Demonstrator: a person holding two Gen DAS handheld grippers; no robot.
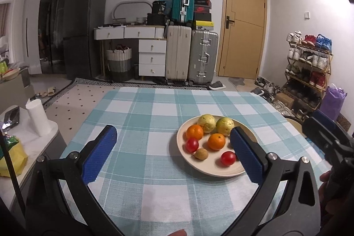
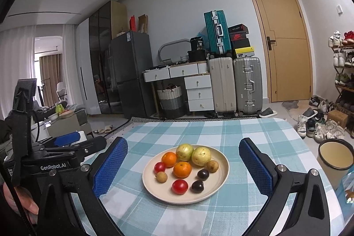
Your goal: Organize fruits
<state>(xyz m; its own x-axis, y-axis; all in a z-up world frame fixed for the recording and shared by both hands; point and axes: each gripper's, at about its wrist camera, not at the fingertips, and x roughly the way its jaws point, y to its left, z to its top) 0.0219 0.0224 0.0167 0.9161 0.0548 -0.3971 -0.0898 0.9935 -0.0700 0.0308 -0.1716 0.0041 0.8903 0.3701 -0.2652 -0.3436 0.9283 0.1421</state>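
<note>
A cream plate (image 2: 215,190) (image 1: 215,170) sits on the blue checked tablecloth (image 2: 243,129). On it lie two yellow-green guavas (image 2: 201,156), two oranges (image 2: 182,169), two red tomatoes (image 2: 179,186), two dark plums (image 2: 197,186) and two small brown fruits (image 2: 161,176). My right gripper (image 2: 183,167) is open and empty, its jaws to either side of the plate, nearer than it. My left gripper (image 1: 172,147) is open and empty, left of the plate; its right finger (image 1: 245,152) hides the plate's right part.
A round bin (image 2: 335,157) stands off the table's right edge. A side table with a white roll (image 1: 37,117) stands to the left. Suitcases, drawers, a fridge, a door and a shoe rack lie beyond.
</note>
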